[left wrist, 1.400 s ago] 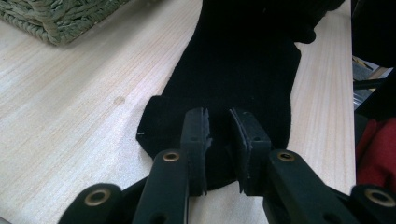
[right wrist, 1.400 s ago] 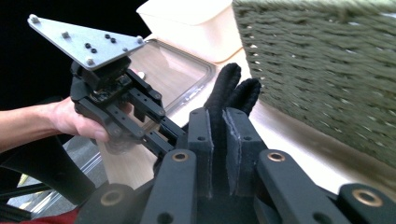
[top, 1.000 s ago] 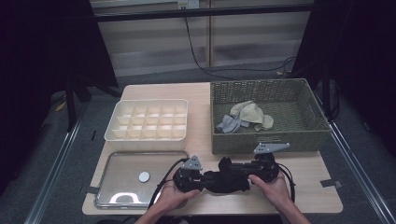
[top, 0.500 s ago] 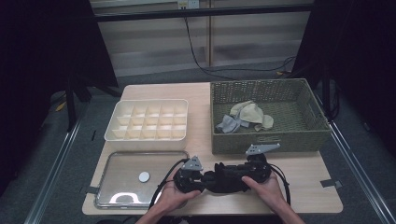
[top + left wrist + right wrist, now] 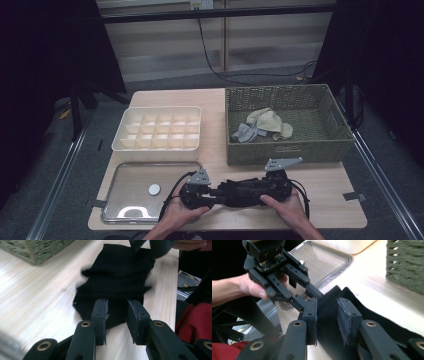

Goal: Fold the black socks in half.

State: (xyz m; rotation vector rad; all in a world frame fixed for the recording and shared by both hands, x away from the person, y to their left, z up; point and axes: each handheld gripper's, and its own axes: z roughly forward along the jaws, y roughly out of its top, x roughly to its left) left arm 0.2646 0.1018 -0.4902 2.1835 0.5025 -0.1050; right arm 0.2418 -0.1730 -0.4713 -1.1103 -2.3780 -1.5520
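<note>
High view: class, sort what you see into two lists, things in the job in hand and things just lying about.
In the job: black cloth, left tool, right tool.

Lying about: basket, pale cloths, divided box, metal tray, white disc.

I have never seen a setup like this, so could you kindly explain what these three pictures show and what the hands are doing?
A person sits at a wooden table, each hand holding a two-jaw tool. The high view looks down from above; the other two views ride on the tools, looking along their black jaws. The left gripper and right gripper face each other over a black sock. Both jaws have just been opening; the cloth lies between them, apparently no longer pinched. Also there: a woven basket holding pale socks, a white divided box and a metal tray.
</note>
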